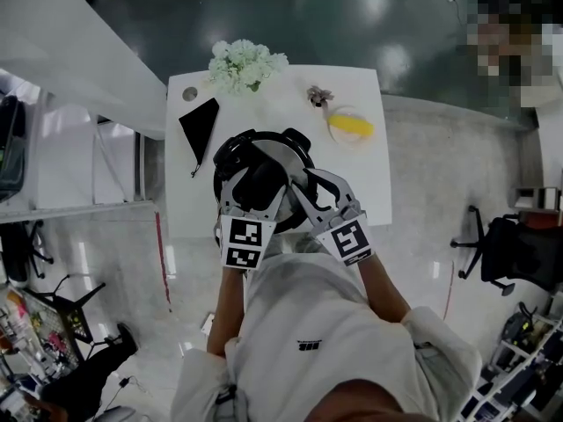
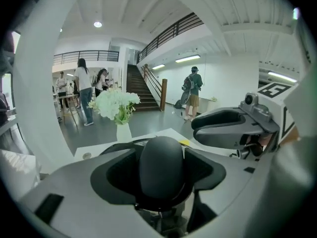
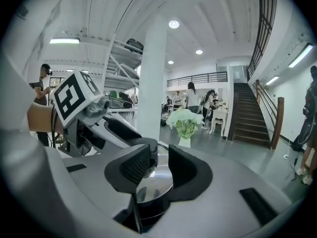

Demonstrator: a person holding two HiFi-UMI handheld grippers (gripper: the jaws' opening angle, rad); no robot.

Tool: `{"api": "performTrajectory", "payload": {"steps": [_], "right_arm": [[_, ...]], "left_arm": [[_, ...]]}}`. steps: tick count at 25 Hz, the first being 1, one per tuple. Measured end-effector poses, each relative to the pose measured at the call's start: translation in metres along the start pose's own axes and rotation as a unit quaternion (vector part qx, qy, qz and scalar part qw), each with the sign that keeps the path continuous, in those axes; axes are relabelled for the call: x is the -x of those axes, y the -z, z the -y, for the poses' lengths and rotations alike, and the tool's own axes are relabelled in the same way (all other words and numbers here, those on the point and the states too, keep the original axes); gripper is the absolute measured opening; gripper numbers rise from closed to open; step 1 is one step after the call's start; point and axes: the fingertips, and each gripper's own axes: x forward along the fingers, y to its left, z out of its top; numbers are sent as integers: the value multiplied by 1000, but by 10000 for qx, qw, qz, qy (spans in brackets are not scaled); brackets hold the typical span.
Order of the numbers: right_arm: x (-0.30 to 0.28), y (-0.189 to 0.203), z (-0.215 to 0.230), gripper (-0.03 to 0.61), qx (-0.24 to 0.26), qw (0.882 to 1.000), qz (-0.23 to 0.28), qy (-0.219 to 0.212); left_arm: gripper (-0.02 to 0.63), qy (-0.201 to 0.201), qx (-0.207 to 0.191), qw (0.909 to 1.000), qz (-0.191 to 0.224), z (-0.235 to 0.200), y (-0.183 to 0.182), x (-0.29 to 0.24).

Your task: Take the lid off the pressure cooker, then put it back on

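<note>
While both grippers hang over the pressure cooker (image 1: 227, 156), its lid (image 1: 286, 152) looks seated on the pot, near the front edge of the white tabletop (image 1: 281, 104).

Left gripper (image 1: 257, 183): fingers (image 2: 116, 175) spread wide, one on each side of the lid's black handle (image 2: 162, 162). The handle sits right in the gap, rounded end toward the camera. Pads are close to it on both sides but I see no squeeze, so it reads as a loose straddle, not a grip.

Right gripper (image 1: 310, 187): just beside the left one, over the right part of the lid. Its fingers (image 3: 134, 165) stand apart with a narrow gap. Shiny steel of the lid shows through the gap, with nothing pinched between the pads. One of its pads is near the black handle; touching or not, can't tell.

Both grippers are angled down toward the lid, marker cubes toward the person.

Elsewhere on the tabletop:
- White flowers (image 1: 246, 64) at the far edge.
- Flat black triangular piece (image 1: 201, 123) left of the cooker and near it.
- Yellow item (image 1: 350, 127) toward the far right, apart from the cooker.
</note>
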Motion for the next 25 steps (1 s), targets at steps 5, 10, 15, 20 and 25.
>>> {"api": "performTrajectory", "payload": {"steps": [5, 10, 15, 20, 25], "right_arm": [[8, -11, 0, 120, 67, 9998, 196, 69], [13, -21, -8, 120, 175, 9993, 332, 51], [14, -22, -15, 120, 744, 9962, 439, 55], [18, -26, -18, 120, 574, 9977, 355, 116], [19, -28, -22, 120, 696, 9967, 423, 69]], "left_arm": [[301, -329, -134, 9965, 763, -2, -24, 26], [288, -576, -229, 9921, 1086, -6, -33, 50], [282, -730, -253, 9895, 1223, -8, -31, 67], [276, -826, -260, 9883, 1253, -8, -28, 77], [270, -888, -258, 9873, 1295, -8, -27, 84]]}}
